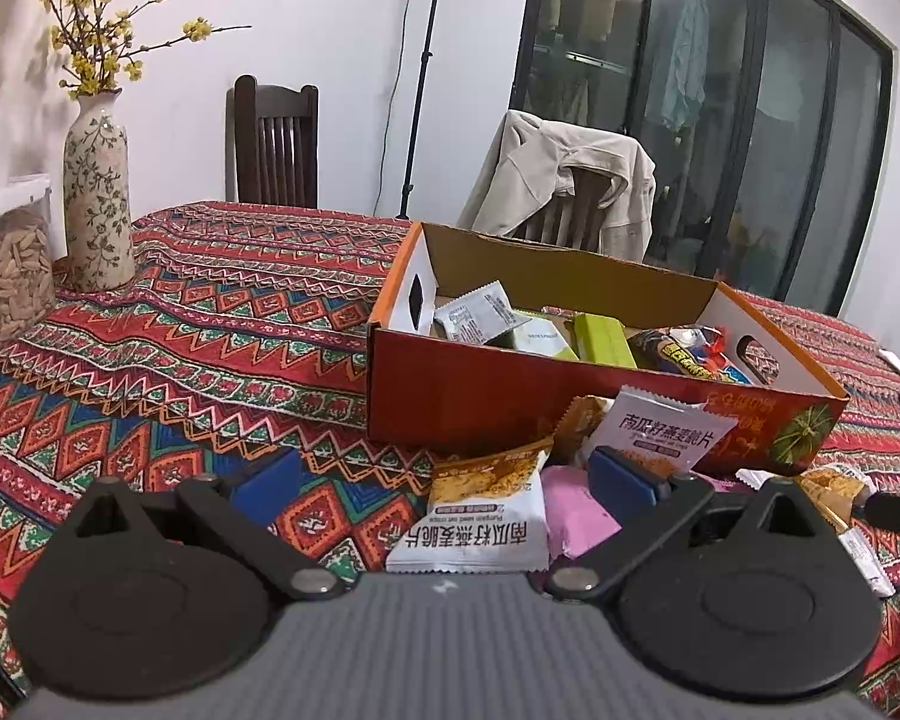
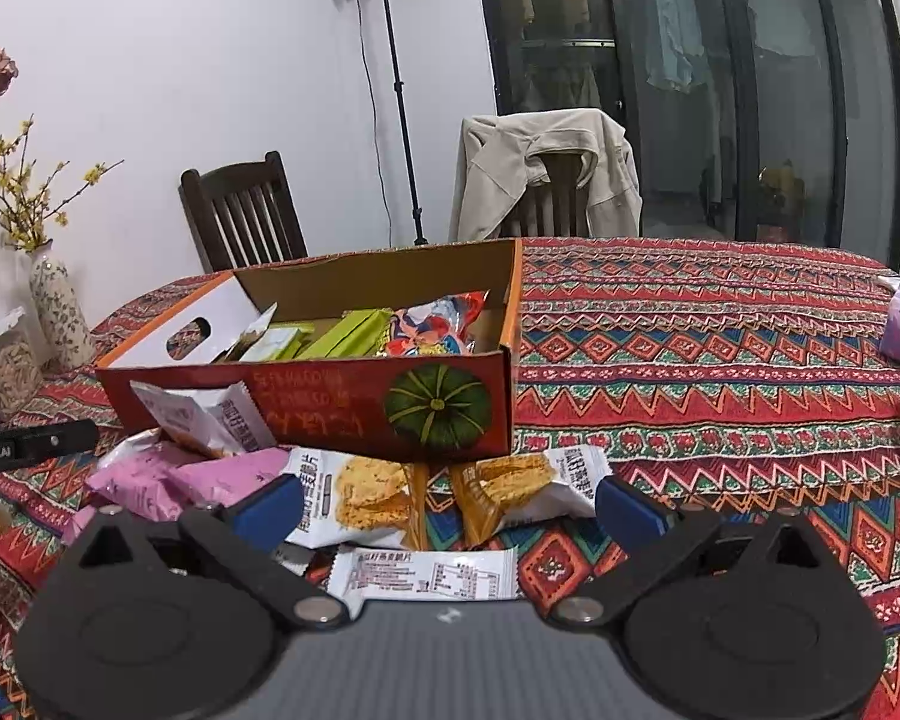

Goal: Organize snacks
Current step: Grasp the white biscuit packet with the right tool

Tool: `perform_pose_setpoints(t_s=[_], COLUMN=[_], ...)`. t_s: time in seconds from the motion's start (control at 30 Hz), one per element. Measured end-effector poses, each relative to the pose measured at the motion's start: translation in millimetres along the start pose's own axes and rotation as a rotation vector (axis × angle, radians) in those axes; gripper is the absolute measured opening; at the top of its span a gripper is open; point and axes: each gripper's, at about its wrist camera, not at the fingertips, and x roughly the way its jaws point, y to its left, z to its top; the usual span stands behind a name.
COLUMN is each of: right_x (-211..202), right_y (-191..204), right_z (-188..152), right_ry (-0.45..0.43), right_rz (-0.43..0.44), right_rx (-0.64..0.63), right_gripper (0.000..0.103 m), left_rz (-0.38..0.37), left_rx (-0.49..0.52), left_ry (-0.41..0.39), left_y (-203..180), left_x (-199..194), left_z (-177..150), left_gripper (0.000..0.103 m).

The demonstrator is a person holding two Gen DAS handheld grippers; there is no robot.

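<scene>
Several loose snack packets lie in front of the cardboard box in the left wrist view, heaped against its near red wall on the patterned tablecloth. An oat-crisp packet lies just before that wall, a pink packet touches it on the right, and a white packet leans on the wall itself. The left gripper hovers empty, its blue fingers spread wide on either side of the oat-crisp packet. Inside the box sit green bars and other wrappers. From the right wrist view, the box shows its pumpkin picture, and two oat-crisp packets lie just below that wall, with a flat white packet nearest the camera. The right gripper is likewise spread apart and holds nothing. Risk, as I judge it: the packets overlap and are slick, so closing on one may pinch its neighbour too or let it slip; both grippers work the same heap and could collide; a packet lifted low could catch on the near wall.
</scene>
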Motion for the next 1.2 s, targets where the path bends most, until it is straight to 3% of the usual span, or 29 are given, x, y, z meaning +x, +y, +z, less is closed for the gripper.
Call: perform_pose_setpoints(t_s=[0.47, 0.63, 0.87, 1.03, 1.13, 1.2], right_x=[28, 54, 66, 66, 61, 57], right_y=[27, 42, 33, 24, 26, 24], right_z=[14, 17, 13, 11, 8, 7], right_ry=[0.065, 0.100, 0.119, 0.144, 0.132, 0.116], right_rz=[0.025, 0.038, 0.122, 0.211, 0.212, 0.201], right_rx=[-0.053, -0.101, -0.024, 0.045, 0.038, 0.040], right_gripper=[0.103, 0.095, 0.087, 0.067, 0.059, 0.049], left_rz=[-0.033, -0.042, -0.047, -0.037, -0.030, -0.027], left_rx=[-0.018, -0.025, -0.034, -0.040, -0.041, -0.046], left_ry=[0.015, 0.021, 0.023, 0.026, 0.028, 0.028], left_y=[3, 5, 6, 6, 7, 7], left_x=[3, 3, 3, 4, 4, 4], left_z=[-2, -2, -3, -3, -3, -3], left_gripper=[0.103, 0.103, 0.103, 0.103, 0.103, 0.103])
